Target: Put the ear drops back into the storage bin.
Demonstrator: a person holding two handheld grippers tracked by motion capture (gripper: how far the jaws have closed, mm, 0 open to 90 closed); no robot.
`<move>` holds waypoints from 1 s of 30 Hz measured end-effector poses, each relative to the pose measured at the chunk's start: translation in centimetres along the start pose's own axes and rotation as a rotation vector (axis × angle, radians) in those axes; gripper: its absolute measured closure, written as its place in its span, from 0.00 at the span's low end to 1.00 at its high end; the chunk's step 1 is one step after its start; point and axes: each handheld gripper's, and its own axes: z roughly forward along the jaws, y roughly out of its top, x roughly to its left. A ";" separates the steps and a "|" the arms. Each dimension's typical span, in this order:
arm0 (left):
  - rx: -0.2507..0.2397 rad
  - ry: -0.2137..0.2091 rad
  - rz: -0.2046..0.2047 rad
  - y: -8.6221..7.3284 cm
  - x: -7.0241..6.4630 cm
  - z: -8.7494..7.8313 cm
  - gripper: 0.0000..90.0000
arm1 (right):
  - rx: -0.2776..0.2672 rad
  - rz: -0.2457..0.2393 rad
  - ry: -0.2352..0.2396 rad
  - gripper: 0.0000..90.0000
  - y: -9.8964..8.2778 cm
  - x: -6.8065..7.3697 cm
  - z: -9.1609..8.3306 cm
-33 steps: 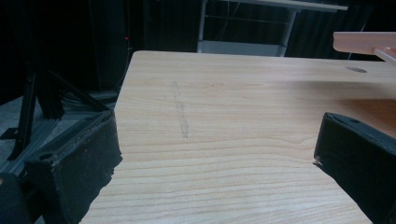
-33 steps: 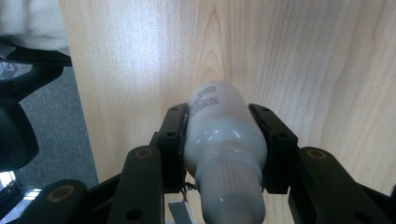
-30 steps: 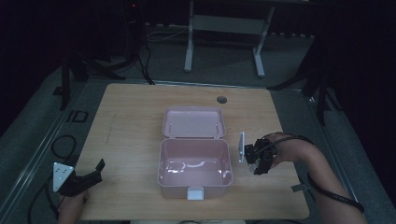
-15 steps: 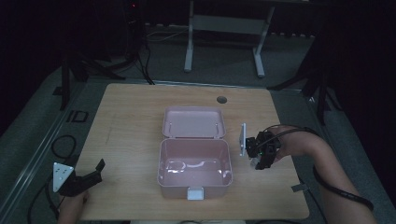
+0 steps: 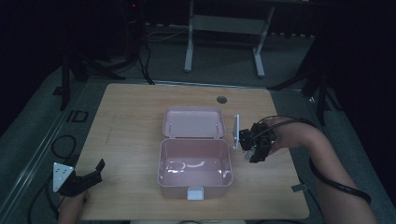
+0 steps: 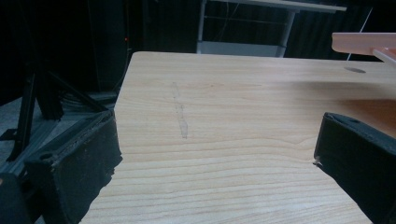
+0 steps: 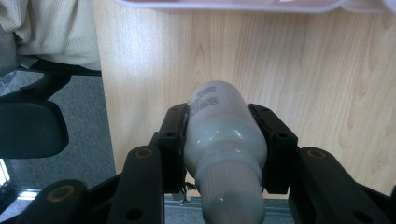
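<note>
a: okay, scanning left to right in the high view. lower left, the left gripper [image 5: 88, 175] sits near the corner of the table [image 5: 130, 121], jaws spread wide with nothing between them.

b: centre frame, one pink box [image 5: 194, 168], lid [image 5: 192, 122] thrown back flat behind it, tub looks bare inside.

a: and right of centre, the right gripper [image 5: 250, 142] hangs just beside the box's right wall, clamped on one small grey bottle [image 7: 223, 140]. its own view has the jaws pressing the bottle's shoulder from both sides, cap end nearest the camera.

b: looks like it's headed into the box. my read: clear the rim first, get the bottle over the middle of the tub, go low, then let go, so it doesn't clip the wall or bounce.

a: the count: one box, one bottle, two grippers.
</note>
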 end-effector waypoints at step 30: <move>-0.001 -0.002 0.001 0.0 0.0 0.0 0.00 | -0.009 -0.142 0.003 0.66 7.5 0.0 -0.4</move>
